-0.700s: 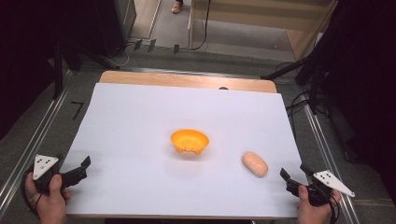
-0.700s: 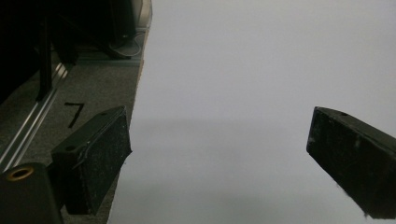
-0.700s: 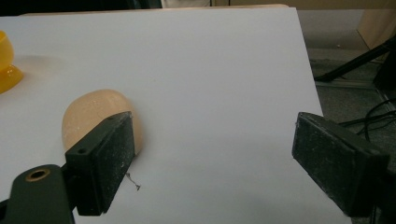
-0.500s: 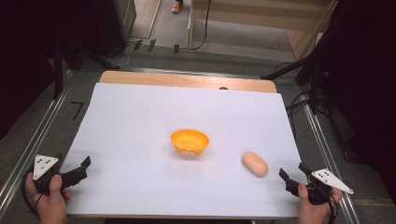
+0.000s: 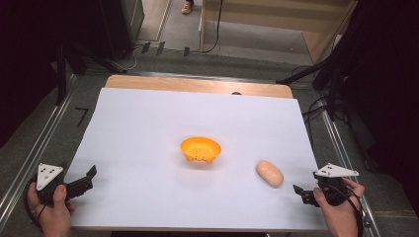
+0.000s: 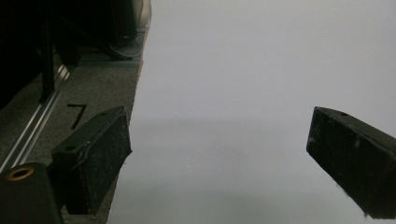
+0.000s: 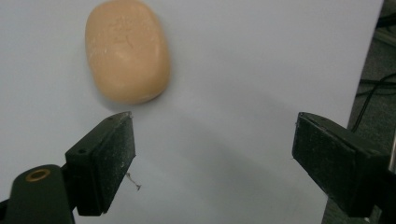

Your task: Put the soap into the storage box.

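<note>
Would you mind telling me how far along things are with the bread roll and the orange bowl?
Nothing looks done: the bread roll lies on the white sheet, apart from the empty orange bowl. Nothing is in hand; the right hand-held gripper sits open near the roll, the left hand-held gripper open at the sheet's edge. Any grasp remains.

Changes across the sequence: the right hand (image 5: 341, 210) and its black two-jaw right gripper (image 5: 302, 192), topped by a grey three-cornered plate, have shifted slightly inward from the sheet's right edge, toward the pale peach oval soap-like bar (image 5: 270, 173). The jaws, spread wide, now stand just short of the bar (image 7: 127, 50), apart from it.
</note>
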